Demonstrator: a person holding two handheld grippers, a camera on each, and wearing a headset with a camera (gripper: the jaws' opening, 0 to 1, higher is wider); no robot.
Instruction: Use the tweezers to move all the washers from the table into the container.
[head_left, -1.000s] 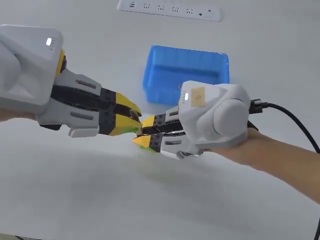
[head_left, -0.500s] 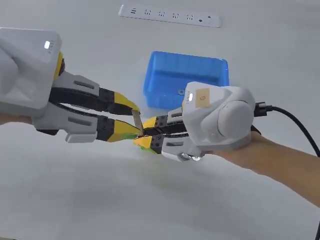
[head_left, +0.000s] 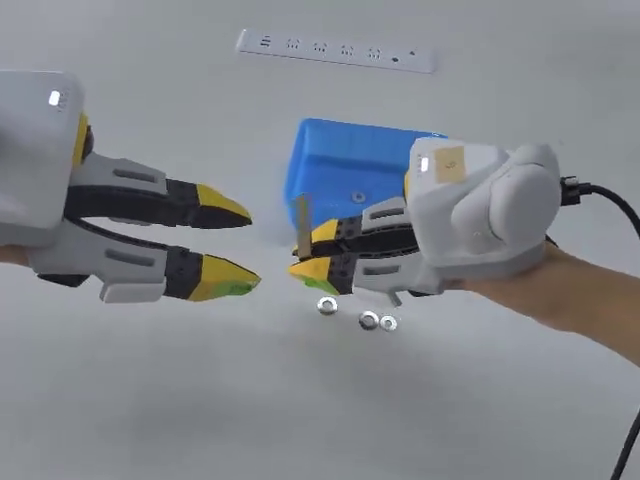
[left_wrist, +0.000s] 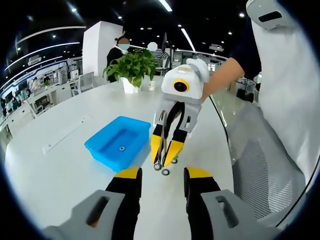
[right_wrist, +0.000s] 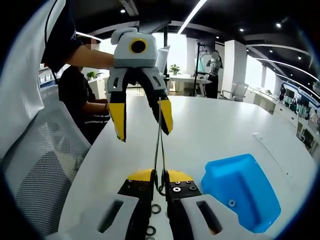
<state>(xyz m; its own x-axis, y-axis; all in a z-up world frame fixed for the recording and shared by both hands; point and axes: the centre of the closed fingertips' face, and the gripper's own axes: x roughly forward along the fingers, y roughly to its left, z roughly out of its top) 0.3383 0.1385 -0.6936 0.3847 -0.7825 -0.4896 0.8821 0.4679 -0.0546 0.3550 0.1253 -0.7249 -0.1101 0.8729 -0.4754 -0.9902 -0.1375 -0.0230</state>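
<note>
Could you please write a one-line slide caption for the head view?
Right gripper holds slim metal tweezers near three small metal washers, open left gripper opposite, blue plastic container behind.

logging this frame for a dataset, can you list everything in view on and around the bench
table: one, white, under everything
container: one, blue, behind the right tool
washers on the table: three, silver, just below the right tool
washer in the container: one, silver, on its floor
tweezers: one pair, metal, sticking out of the right tool
power strip: one, white, far side of the table
potted plant: one, green, far end of the table
mesh chair: one, grey, beside the table
left tool: yellow-tipped, open, empty
right tool: yellow-tipped, shut on the tweezers
hand: one, holding the right tool
</note>
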